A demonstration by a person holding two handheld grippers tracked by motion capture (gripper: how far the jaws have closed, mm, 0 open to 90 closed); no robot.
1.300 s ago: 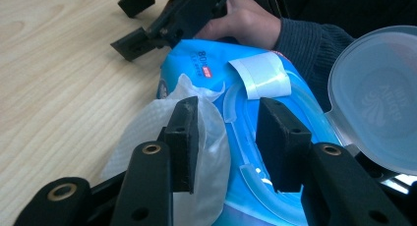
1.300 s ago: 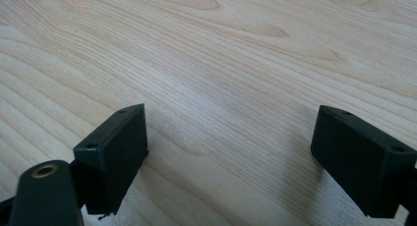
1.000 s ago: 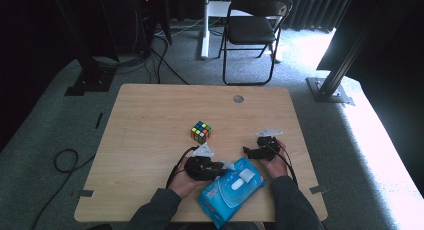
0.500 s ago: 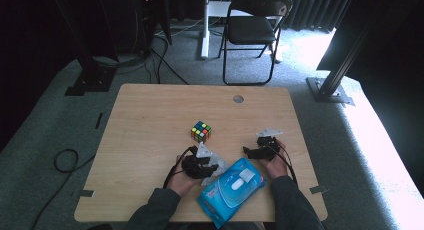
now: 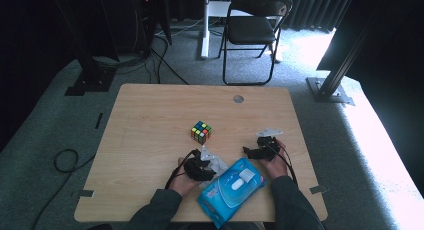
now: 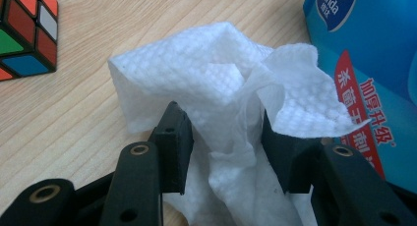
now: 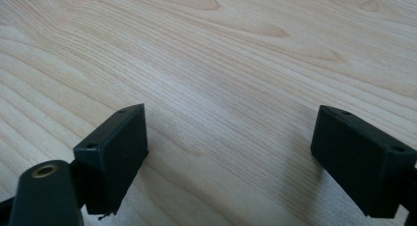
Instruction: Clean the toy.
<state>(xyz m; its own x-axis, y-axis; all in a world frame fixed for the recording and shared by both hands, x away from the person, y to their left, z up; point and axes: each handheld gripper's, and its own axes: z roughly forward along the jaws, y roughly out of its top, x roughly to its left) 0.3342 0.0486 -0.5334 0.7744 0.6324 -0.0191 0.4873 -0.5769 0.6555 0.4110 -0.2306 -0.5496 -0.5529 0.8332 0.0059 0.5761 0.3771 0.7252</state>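
A crumpled white wet wipe [image 6: 216, 78] lies on the wooden table [image 5: 150, 120] between the jaws of my left gripper [image 6: 223, 132]. Those jaws have just been opening, and the wipe sits loosely in the gap. In the high view the left gripper [image 5: 207, 162] and the wipe [image 5: 214, 162] are at the left corner of a blue wet-wipe pack [image 5: 232, 190]. The pack [image 6: 373, 49] stands close on the right in the left gripper view. My right gripper [image 5: 250, 151] rests beside the pack's far right corner. Its jaws [image 7: 236, 137] stand wide open over bare wood.
A colourful puzzle cube [image 5: 200, 132] sits mid-table, just beyond the left gripper, and the cube [image 6: 24, 34] also shows at the upper left of the left gripper view. A round cable hole [image 5: 238, 98] is near the table's far edge. A folding chair [image 5: 252, 30] stands behind the table.
My left hand has sunk toward the table with the wipe, and its jaws have spread apart around it. The right hand has not moved.
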